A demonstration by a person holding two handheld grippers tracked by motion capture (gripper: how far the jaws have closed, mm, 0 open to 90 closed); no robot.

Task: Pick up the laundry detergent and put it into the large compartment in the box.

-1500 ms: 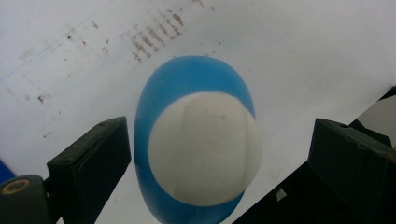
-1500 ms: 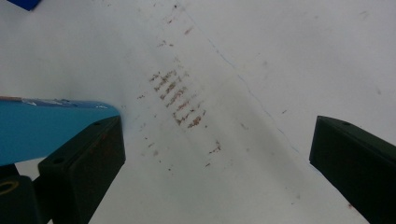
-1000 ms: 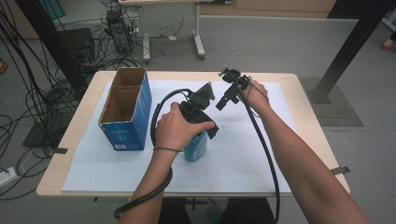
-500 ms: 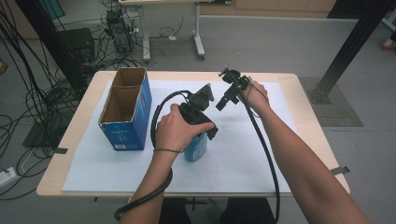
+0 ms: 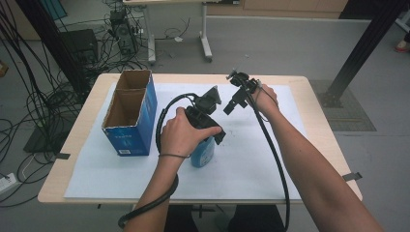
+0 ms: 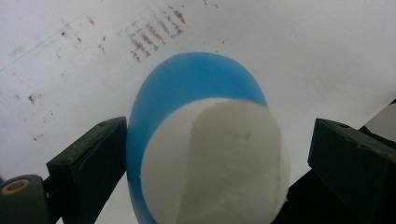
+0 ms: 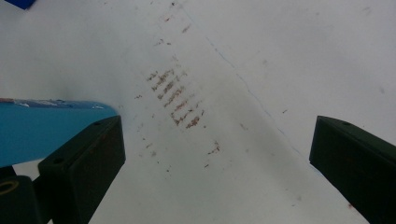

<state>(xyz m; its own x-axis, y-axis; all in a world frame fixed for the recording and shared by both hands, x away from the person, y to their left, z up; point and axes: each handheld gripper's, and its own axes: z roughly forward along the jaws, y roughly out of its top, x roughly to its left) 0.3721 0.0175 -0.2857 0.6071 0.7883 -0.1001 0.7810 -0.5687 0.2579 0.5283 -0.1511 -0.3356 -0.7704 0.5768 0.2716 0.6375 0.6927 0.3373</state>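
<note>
A blue bottle with a white cap stands upright on the white paper near the middle of the table. My left gripper hangs directly over it and points down. In the left gripper view my left gripper is open, one jaw on each side of the bottle; the left jaw is close against it and a gap shows on the right. My right gripper is raised farther back and to the right. It is open over stained paper, with the bottle's blue side beside its left jaw.
An open-topped blue cardboard box with two compartments stands at the left of the paper. The wooden table edge borders the sheet on the right. Cables trail from both grippers toward the table's near edge.
</note>
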